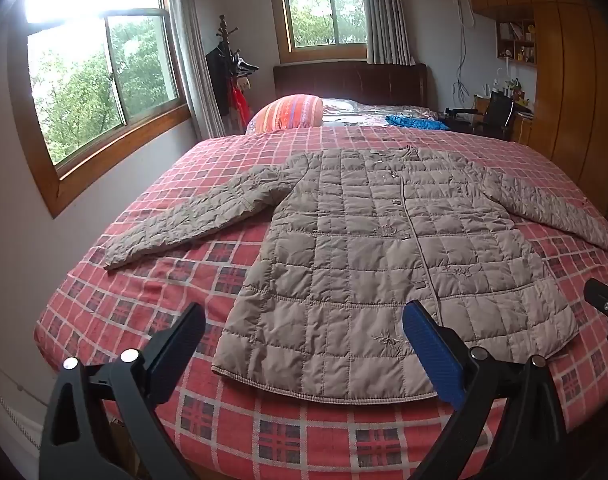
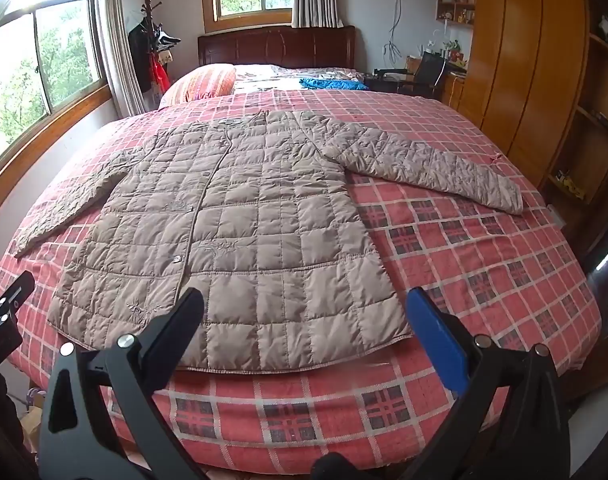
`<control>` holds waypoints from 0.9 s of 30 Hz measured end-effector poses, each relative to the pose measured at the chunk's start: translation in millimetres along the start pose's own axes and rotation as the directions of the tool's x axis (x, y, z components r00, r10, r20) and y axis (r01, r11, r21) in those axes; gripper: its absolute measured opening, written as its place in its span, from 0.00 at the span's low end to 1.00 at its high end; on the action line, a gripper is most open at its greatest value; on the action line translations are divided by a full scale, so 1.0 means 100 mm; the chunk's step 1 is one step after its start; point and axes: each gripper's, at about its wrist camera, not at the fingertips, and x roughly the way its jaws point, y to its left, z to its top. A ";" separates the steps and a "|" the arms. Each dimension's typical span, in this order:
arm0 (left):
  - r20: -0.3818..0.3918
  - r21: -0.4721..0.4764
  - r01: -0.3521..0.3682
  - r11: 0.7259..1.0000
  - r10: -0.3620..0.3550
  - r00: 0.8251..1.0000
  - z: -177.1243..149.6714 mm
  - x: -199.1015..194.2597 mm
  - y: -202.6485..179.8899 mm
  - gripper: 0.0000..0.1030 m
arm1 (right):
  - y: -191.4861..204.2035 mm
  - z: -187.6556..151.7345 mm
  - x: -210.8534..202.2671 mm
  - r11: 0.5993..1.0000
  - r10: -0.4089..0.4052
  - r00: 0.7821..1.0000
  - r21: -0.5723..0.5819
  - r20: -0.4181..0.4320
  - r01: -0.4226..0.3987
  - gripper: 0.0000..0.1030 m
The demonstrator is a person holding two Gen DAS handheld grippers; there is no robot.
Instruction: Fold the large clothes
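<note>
Grippers are being held wide apart at the foot of a bed: the left gripper (image 1: 304, 332) and the right gripper (image 2: 304, 320) are both being carried with jaws spread and nothing between them, above the near hem of a quilted jacket (image 1: 384, 248). Part of the right gripper is being caught at the right edge of the left wrist view, and part of the left one at the left edge of the right wrist view. The beige jacket is being displayed flat and face up on a red plaid bedspread (image 2: 484, 264), its front closed, its hem near the foot edge and both sleeves spread outward. Beyond its collar, a striped pillow (image 1: 291, 114) and a blue cloth (image 2: 332, 84) are being shown near a dark wooden headboard (image 2: 275, 46). Wooden wardrobes (image 2: 524, 60) are being seen along the right wall, with small items too blurred to name in a wall shelf (image 1: 516, 42). Daylight is being admitted through two wood-framed windows (image 1: 99, 76).
</note>
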 end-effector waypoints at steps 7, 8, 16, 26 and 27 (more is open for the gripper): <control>-0.005 0.004 0.004 1.000 -0.004 1.000 0.00 0.00 -0.01 0.96 | 0.00 0.00 0.00 1.000 0.000 1.000 0.000 0.008 0.000 0.97; -0.004 0.004 0.003 1.000 -0.003 1.000 0.00 0.00 -0.01 0.96 | 0.00 0.00 0.00 1.000 0.001 1.000 0.000 0.008 -0.001 0.97; -0.004 0.006 0.000 1.000 0.000 1.000 0.00 0.00 -0.01 0.96 | 0.00 0.00 -0.01 1.000 0.002 1.000 0.002 0.010 -0.002 0.97; -0.003 0.006 0.001 1.000 -0.001 1.000 0.00 0.00 -0.01 0.96 | 0.00 0.00 -0.01 1.000 0.003 1.000 0.003 0.010 -0.003 0.97; -0.003 0.006 0.001 1.000 -0.001 1.000 0.00 0.00 0.00 0.96 | 0.00 0.00 -0.01 1.000 0.003 1.000 0.003 0.010 -0.003 0.97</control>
